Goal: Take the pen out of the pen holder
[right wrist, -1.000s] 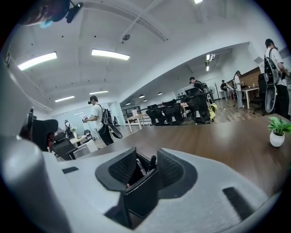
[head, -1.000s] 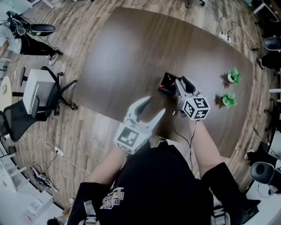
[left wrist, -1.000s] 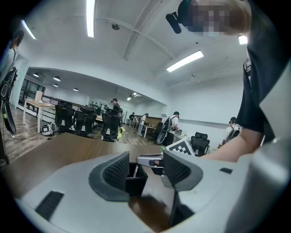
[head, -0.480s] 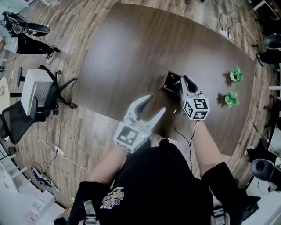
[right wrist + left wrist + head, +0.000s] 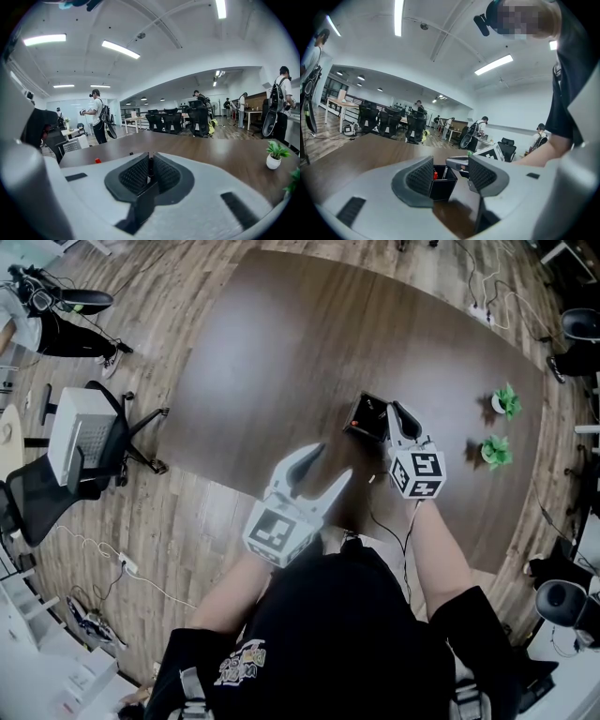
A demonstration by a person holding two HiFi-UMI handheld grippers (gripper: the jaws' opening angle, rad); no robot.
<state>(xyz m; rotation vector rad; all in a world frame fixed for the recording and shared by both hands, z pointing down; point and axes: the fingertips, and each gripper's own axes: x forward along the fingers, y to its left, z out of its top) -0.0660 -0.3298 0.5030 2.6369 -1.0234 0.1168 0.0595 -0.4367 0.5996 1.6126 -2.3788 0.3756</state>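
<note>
Square black pen holder point(image 5: 364, 418) stood on dark brown wooden table point(image 5: 281, 343), right gripper point(image 5: 393, 415) at its rim, jaws just closing, pinched narrow on slim dark pen point(image 5: 150, 165) inside holder, left gripper point(image 5: 329, 459) nearby, spread wide, empty.

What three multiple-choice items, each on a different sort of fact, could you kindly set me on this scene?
1. Where is the black pen holder?
A. On the table, at the right hand-held gripper's tips
B. On the floor beside a chair
C. Between the two plants

2. How many small potted plants stand on the table?
A. One
B. Two
C. Four

3. How are the right hand-held gripper's jaws?
A. Wide apart
B. Closed on a thin dark pen
C. Closed on a plant

Answers:
1 A: the head view shows it there.
2 B: both are green and stand at the table's right.
3 B: the jaws, which have just been closing, pinch the pen.
</note>
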